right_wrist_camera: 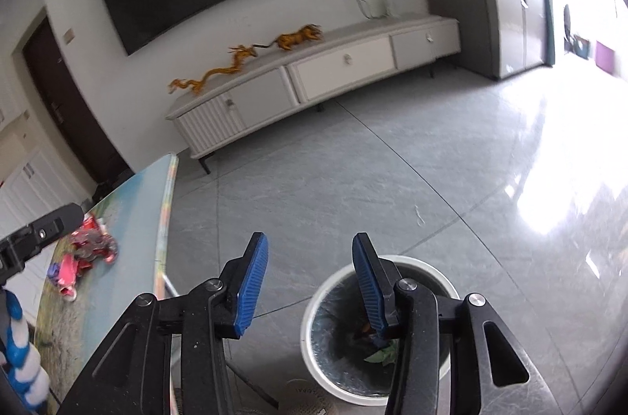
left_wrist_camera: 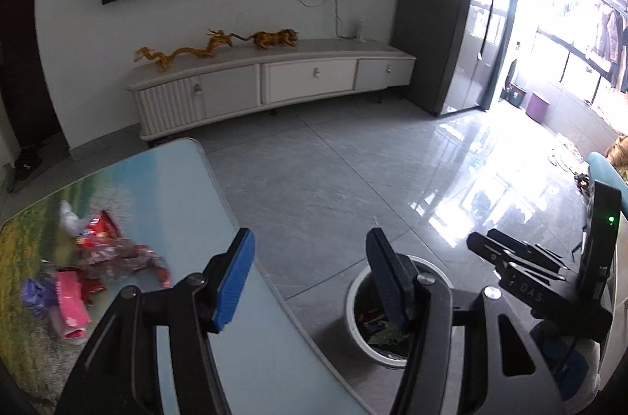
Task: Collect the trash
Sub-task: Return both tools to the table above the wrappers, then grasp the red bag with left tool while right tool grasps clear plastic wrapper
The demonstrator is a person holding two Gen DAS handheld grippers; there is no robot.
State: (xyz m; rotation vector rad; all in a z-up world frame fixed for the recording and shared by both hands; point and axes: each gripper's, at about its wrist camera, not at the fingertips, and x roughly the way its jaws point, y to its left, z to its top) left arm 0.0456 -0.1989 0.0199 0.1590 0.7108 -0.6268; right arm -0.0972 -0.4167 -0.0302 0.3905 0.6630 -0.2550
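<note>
Both tools held apart and empty above the white round trash bin (right_wrist_camera: pixel 314 352)

The left tool (left_wrist_camera: pixel 310 277) and the right tool (right_wrist_camera: pixel 310 281) are seen with blue pads parted, nothing between them. Dark scraps and a green leaf are seen inside the bin on the grey tiled floor (right_wrist_camera: pixel 353 171). Left of the bin, red, pink and purple crumpled wrappers (left_wrist_camera: pixel 98 258) are left on the landscape-printed surface (left_wrist_camera: pixel 176 187).

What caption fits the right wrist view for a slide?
Open right gripper above the white trash bin; wrappers remain on the table.
</note>
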